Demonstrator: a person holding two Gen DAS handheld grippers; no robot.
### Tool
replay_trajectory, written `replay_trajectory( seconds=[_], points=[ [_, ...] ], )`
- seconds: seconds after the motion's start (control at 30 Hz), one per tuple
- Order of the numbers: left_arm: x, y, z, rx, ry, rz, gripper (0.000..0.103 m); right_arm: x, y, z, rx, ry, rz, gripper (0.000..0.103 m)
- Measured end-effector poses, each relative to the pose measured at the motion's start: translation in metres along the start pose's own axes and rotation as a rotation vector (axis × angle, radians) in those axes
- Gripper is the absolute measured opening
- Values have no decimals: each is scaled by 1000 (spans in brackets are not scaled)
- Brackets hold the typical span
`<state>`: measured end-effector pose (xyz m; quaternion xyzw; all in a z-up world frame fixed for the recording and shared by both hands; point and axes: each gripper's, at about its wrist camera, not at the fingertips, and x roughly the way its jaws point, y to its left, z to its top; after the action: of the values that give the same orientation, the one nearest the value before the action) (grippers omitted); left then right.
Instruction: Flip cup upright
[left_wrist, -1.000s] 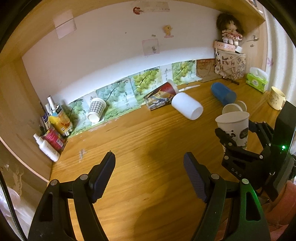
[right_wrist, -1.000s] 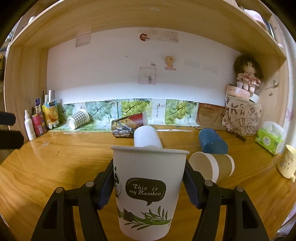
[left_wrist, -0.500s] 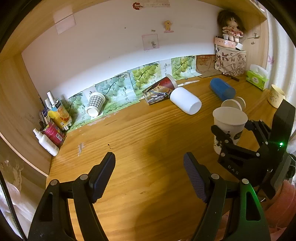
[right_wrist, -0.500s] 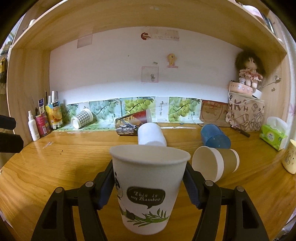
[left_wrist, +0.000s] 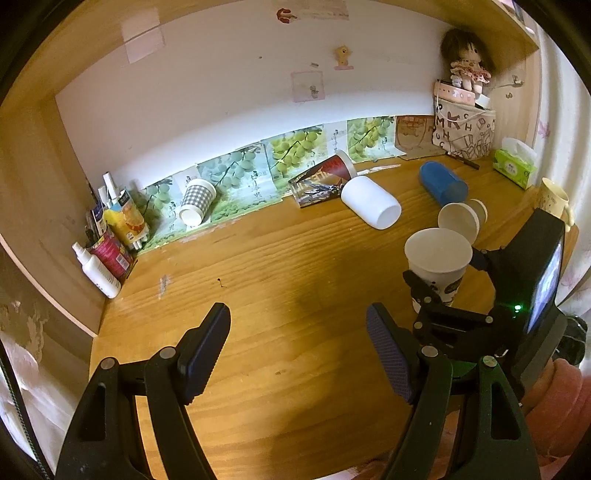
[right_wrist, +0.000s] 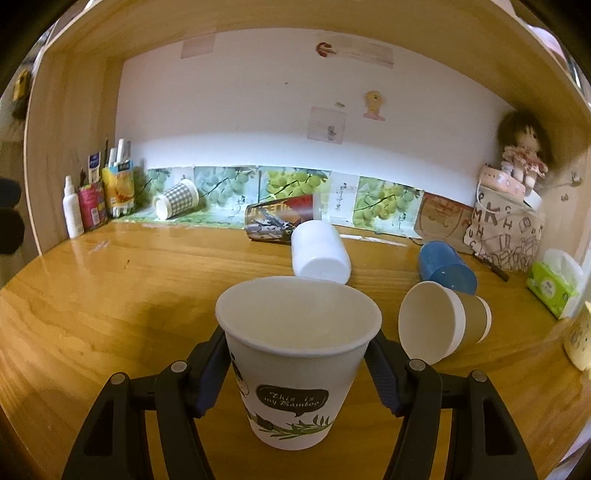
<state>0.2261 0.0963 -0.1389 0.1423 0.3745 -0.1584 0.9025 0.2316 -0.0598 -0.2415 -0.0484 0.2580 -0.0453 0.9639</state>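
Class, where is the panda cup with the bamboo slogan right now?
The panda cup stands upright at the right wrist view's centre, between the right gripper fingers, with the tipped brown cup lying to its right.

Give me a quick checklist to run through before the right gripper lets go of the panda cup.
1. Panda cup mouth up: ok.
2. Right gripper pads on both sides of the cup: ok.
3. Cup base resting on the desk: cannot tell; its bottom edge looks close to the wood, but contact is unclear.
4. Brown cup lying on its side to the right, apart from the held cup: ok, but close.
5. White cup lying behind, clear of the release spot: ok.
6. Left gripper open, holding nothing and out of the way: ok.
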Motion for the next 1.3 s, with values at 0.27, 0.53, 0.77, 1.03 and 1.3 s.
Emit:
replay_trajectory(
  seconds=[0.27, 0.53, 0.77, 1.03, 1.3],
  points=[
    [-8, -3, -7, -46, 35, -63, 79, -2, 1, 4, -42, 61, 22, 68],
    [-13, -13, -12, -101, 60, -126, 79, -9, -7, 4, -40, 169, 62, 70],
    [-15, -30, -19, -177, 131, -141, 79, -11, -18, 2, -24, 258, 125, 81],
    [-33, -51, -29, -341, 183, -6, 79, -44, -41, 4, -46, 309, 192, 82],
    [-71, -76, -32, -465, 156, 52, 79, -114, -78, 25, -86, 326, 175, 87]
  ],
)
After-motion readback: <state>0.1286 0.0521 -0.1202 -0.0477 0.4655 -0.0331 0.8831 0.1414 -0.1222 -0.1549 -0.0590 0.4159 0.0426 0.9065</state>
